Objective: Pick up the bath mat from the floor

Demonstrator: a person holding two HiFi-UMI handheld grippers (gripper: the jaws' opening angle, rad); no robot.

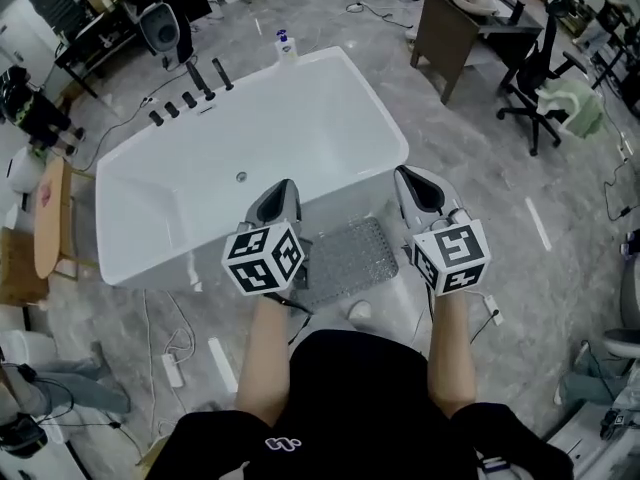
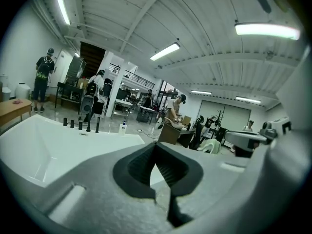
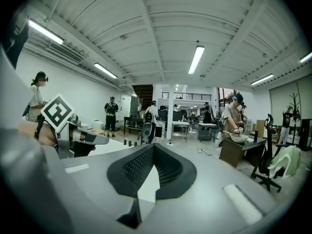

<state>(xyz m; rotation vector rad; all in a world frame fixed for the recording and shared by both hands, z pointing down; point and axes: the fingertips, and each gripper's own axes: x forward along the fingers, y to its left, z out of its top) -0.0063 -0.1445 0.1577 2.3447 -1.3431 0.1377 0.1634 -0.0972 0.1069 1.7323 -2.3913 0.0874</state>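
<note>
Grey nubbed mat point(image 1: 348, 256) lies flat on the marbled floor point(image 1: 480, 168), just beside the white tub point(image 1: 280, 118) and below the gap between the tongs. Left gripper point(image 1: 285, 186) and right gripper point(image 1: 405, 175) are both pinched together on nothing, held up and aimed over the tub, likely a ready pose before reaching down. Around them is a workshop with a desk point(image 1: 450, 28), a chair point(image 1: 535, 78) and people point(image 3: 111, 113).

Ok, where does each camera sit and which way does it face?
Head view: on the person's head, steeply down at bathtub, bath mat, left gripper, right gripper, forearms.
Left gripper view: on the left gripper, across the bathtub; own shut jaws in front.
Right gripper view: on the right gripper, toward a desk; shut jaws, left gripper at left.
Shared: bathtub in head and left gripper views.
</note>
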